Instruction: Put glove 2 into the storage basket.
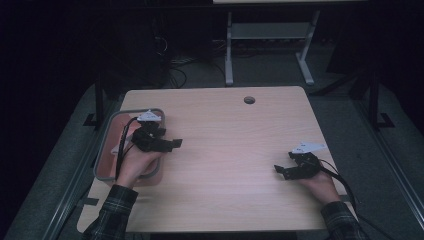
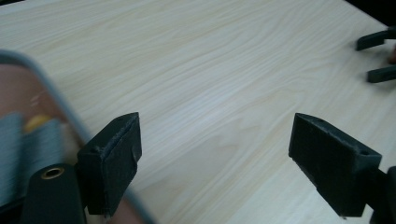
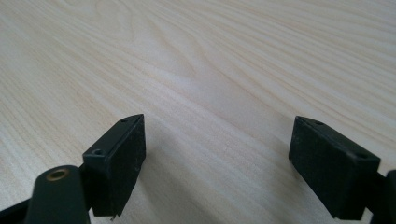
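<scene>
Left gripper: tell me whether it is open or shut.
Open. The left gripper has its black fingers wide apart, with bare table between them.

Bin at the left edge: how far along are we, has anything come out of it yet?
Nothing looks done: the bare table shows no item outside the bin. In hand: nothing; the left tool is open at the bin's rim, and the right tool is open over bare wood. Left: everything. Blurred grey and yellow items sit inside the bin.

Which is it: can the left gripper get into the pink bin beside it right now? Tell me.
Probably yes. The left gripper is open, holding nothing, and sits at the pink bin's right rim; the bin's top is open and nothing blocks the way.
</scene>
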Motion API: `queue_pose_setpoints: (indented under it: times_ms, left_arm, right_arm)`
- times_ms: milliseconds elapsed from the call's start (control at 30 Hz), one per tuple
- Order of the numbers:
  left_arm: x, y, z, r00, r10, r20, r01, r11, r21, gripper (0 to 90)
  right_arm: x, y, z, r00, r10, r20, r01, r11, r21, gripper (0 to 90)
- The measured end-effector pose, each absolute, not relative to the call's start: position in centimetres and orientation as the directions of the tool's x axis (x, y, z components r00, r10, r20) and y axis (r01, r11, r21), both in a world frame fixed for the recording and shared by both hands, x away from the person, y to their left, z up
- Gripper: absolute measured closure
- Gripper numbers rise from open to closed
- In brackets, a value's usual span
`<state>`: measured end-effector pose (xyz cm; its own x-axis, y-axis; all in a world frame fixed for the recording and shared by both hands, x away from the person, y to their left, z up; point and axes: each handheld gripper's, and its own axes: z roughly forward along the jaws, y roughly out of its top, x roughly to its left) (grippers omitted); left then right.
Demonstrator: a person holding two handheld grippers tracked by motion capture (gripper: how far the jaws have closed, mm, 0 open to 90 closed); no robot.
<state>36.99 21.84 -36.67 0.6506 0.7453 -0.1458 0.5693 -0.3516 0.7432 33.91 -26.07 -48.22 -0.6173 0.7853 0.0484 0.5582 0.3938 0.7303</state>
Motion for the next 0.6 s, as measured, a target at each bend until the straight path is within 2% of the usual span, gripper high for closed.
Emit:
queue_pose_setpoints:
  times_ms: [400, 600]
  left_arm:
    - [35.8, 17.9, -37.5, 0.719, 0.675, -0.165, 0.540, -0.393, 0.744, 16.7]
    - [35.1, 16.1, -38.1, 0.755, 0.639, -0.146, 0.508, -0.429, 0.747, 16.7]
  right_arm:
    - [33.9, -26.1, -48.2, -0.618, 0.785, 0.045, 0.555, 0.396, 0.732, 18.1]
    - [33.9, -26.1, -48.2, -0.619, 0.784, 0.045, 0.555, 0.396, 0.732, 18.1]
